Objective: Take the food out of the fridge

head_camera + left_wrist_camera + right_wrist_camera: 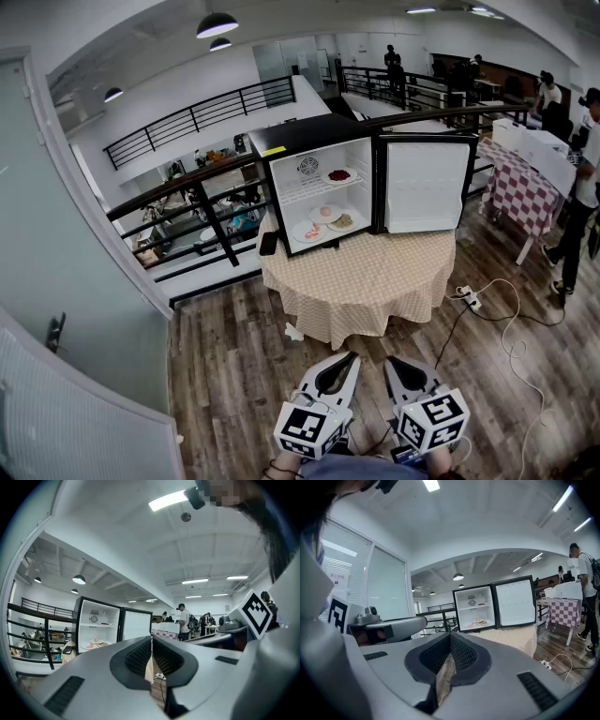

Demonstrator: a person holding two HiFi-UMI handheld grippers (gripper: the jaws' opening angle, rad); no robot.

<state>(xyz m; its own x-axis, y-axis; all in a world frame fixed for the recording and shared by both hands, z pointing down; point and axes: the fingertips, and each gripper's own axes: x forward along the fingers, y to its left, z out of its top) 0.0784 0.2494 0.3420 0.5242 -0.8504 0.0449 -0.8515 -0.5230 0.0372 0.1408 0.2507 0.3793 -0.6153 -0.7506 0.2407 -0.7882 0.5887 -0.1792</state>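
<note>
The left claw (351,358) and the right claw (393,362) sit side by side; jaws together, empty.

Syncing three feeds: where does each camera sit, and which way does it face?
Head view: on the person's head, looking down at table with open fridge; left tool and right tool at bottom.
Left gripper view: on left tool, along its shut jaws toward fridge; right tool at right.
Right gripper view: on right tool, along its shut jaws toward fridge; left tool at left.
All three share the open fridge.

Plated food (326,216) in fridge (305,133) too small to ID w/ certainty.
</note>
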